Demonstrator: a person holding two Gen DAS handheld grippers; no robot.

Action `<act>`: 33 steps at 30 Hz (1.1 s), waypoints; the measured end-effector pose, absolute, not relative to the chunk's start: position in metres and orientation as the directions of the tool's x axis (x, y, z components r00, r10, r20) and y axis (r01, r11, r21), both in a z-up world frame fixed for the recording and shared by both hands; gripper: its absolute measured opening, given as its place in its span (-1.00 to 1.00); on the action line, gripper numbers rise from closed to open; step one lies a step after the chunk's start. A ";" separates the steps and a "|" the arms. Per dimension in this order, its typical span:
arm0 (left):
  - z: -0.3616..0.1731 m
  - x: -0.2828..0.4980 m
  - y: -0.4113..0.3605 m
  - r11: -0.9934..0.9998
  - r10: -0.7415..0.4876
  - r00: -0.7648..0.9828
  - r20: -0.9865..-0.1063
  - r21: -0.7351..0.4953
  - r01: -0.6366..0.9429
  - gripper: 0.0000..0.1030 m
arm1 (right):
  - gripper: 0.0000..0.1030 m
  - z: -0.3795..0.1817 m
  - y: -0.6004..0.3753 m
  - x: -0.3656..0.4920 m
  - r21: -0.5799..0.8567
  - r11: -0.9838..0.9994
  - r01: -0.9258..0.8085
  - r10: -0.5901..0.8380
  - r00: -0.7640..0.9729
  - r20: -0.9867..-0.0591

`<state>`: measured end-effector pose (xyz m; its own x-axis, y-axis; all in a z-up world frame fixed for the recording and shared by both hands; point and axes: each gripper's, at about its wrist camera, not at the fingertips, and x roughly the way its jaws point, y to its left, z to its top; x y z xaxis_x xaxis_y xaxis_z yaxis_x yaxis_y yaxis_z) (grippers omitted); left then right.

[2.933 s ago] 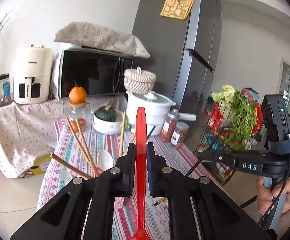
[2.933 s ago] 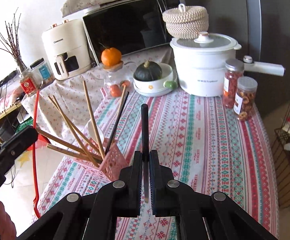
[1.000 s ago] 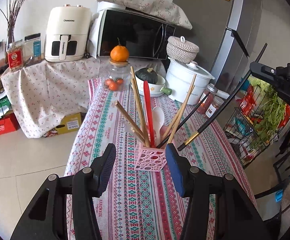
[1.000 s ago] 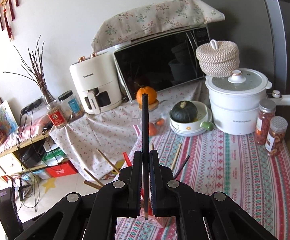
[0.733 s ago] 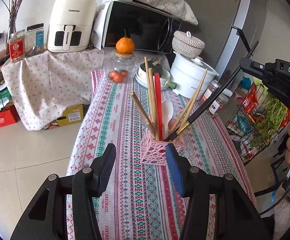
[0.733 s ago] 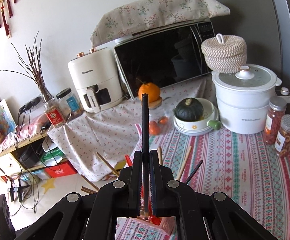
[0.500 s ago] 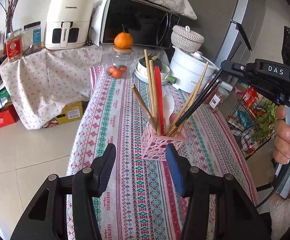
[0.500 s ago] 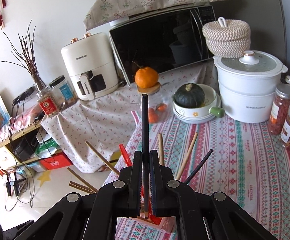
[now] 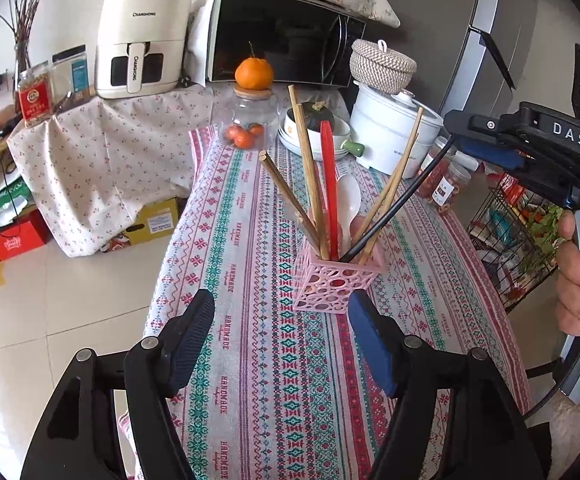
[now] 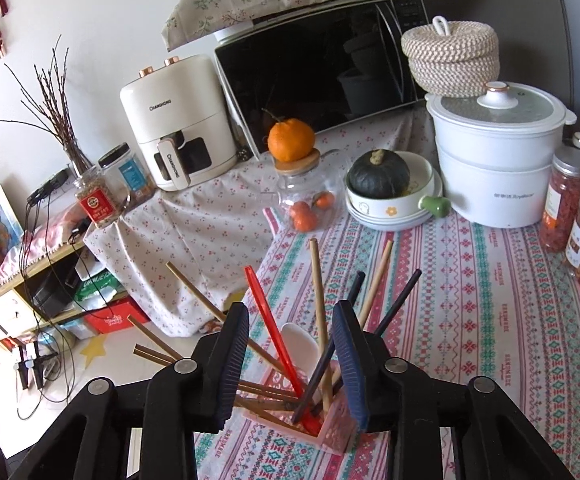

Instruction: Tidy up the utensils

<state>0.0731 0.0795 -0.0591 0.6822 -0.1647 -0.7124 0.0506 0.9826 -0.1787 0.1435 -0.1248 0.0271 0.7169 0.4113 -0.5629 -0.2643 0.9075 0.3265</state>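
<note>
Black chopstick (image 10: 332,350), earlier clamped, now stands in pink holder (image 9: 336,280), base hidden; right gripper (image 10: 296,364) and left gripper (image 9: 282,344) jaws opening, empty.

The right tool (image 10: 290,364) hangs over a pink holder (image 10: 336,426) on the patterned bench (image 10: 470,320), its jaws opening. A black chopstick (image 10: 336,346) leans against the right blue pad; the left pad is clear of it. Wooden chopsticks (image 10: 320,300), a red utensil (image 10: 274,328) and a white spoon (image 10: 300,344) stand in the holder.
</note>
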 end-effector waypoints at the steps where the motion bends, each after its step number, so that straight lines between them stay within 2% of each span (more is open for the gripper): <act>1: -0.056 0.071 0.079 0.983 -0.159 0.687 -0.709 -0.177 0.046 0.51 | -0.12 0.031 -0.130 0.138 0.317 0.914 -0.253 0.396 0.725 -0.563; 4: -0.046 0.064 0.075 0.985 -0.143 0.708 -0.692 -0.168 0.035 0.71 | 0.18 0.039 -0.144 0.117 0.261 0.949 -0.176 0.301 0.752 -0.586; 6: -0.039 0.059 0.071 0.986 -0.132 0.712 -0.689 -0.163 0.025 0.83 | 0.49 0.041 -0.153 0.102 0.217 0.969 -0.120 0.231 0.758 -0.610; 9: -0.030 0.051 0.063 0.988 -0.117 0.713 -0.691 -0.157 0.011 1.00 | 0.83 0.045 -0.162 0.079 0.138 0.989 -0.055 0.130 0.766 -0.629; 11: -0.023 0.043 0.056 0.988 -0.111 0.717 -0.688 -0.156 0.003 1.00 | 0.99 0.048 -0.167 0.061 0.078 0.997 -0.023 0.067 0.786 -0.614; 17: -0.001 0.017 0.033 0.994 -0.077 0.745 -0.663 -0.113 0.002 1.00 | 0.99 0.052 -0.177 0.014 -0.011 0.999 0.033 -0.033 0.791 -0.611; 25: 0.025 -0.010 0.007 0.995 -0.083 0.790 -0.607 -0.096 0.030 1.00 | 0.99 0.061 -0.190 -0.016 -0.014 0.995 0.095 -0.087 0.827 -0.555; 28: 0.030 -0.012 0.001 0.998 -0.046 0.814 -0.579 -0.054 0.018 1.00 | 0.99 0.057 -0.195 -0.011 -0.009 0.995 0.096 -0.084 0.820 -0.566; 33: 0.028 -0.009 -0.004 0.999 -0.035 0.813 -0.581 -0.034 0.019 1.00 | 0.99 0.049 -0.201 -0.007 0.000 0.995 0.100 -0.080 0.804 -0.590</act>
